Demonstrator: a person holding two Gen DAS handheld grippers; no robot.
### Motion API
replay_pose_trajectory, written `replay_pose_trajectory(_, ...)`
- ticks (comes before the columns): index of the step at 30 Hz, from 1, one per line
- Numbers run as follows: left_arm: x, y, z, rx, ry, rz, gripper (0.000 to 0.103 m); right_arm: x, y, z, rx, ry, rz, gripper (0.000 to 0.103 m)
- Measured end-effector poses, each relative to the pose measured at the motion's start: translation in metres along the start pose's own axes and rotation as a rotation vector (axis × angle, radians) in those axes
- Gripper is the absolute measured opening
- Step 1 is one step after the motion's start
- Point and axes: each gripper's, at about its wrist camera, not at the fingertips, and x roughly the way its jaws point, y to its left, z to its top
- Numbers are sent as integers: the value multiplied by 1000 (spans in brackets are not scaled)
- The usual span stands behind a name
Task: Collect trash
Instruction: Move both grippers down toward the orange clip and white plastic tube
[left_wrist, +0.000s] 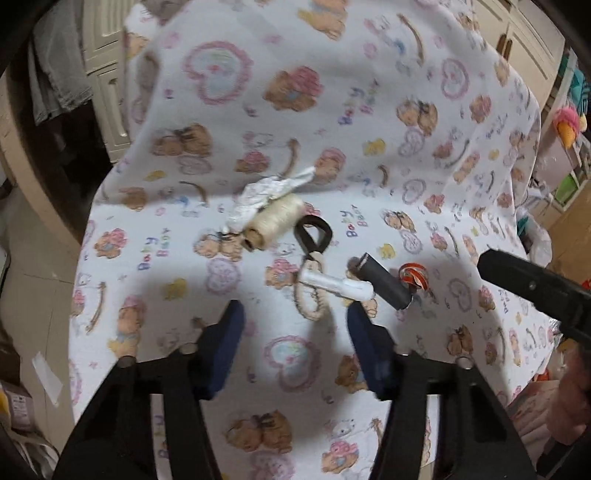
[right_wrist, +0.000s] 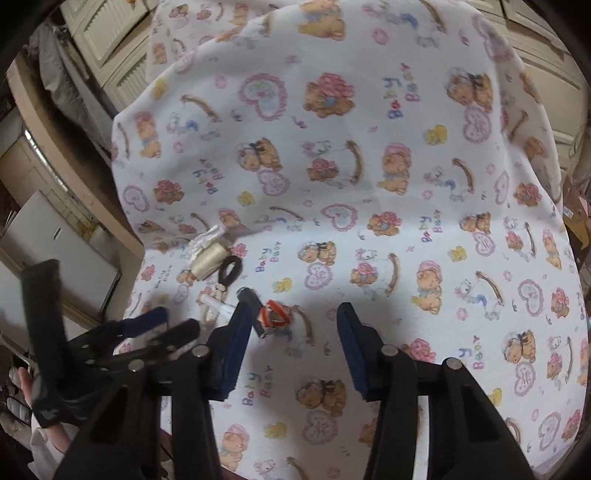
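My left tool (left_wrist: 295, 345) is at 6 o'clock in its own view, with its jaws partly open and nothing between them. My right tool (right_wrist: 291, 350) is partly open too and holds nothing.

I think I am at the reaching step. No trash is picked up yet.

Just past my left tool, at about 12 o'clock from its tips, lies a white tube (left_wrist: 334, 285) on the bear blanket (left_wrist: 369, 110). Touching its end, toward 2 o'clock, is a dark tube (left_wrist: 384, 282). Beside that is a red and white wrapper (left_wrist: 413, 278). A bit farther is a black loop (left_wrist: 314, 230), then a cream thread spool (left_wrist: 275, 221), and a crumpled white paper (left_wrist: 269, 194) is farthest, touching the spool.

Next, I think my left tool must go lower over the white tube and squeeze it. The dark tube touches it, so it may roll.

The left view shows the whole pile well. The right view shows the wrapper (right_wrist: 273, 319) just beside my right tool's left finger, and my left tool (right_wrist: 155, 325) at 9 o'clock. The left view shows only the end of my right tool (left_wrist: 535, 288) at 3 o'clock.
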Motion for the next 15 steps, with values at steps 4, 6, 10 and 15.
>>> replay_pose_trajectory(4, 6, -4, 5, -33, -2, -18, 42, 0, 7, 1, -17, -3, 3, 38)
replay_pose_trajectory(6, 10, -6, 6, -51, -1, -43, 39, 0, 7, 0, -18, -5, -9, 38)
replay_pose_trajectory(10, 16, -20, 9, -9, -17, -12, 52, -1, 4, -1, -13, -4, -21, 38)
replay_pose_trajectory(15, 27, -31, 6, 41, 3, 18, 65, -3, -4, -1, 6, -7, -31, 38)
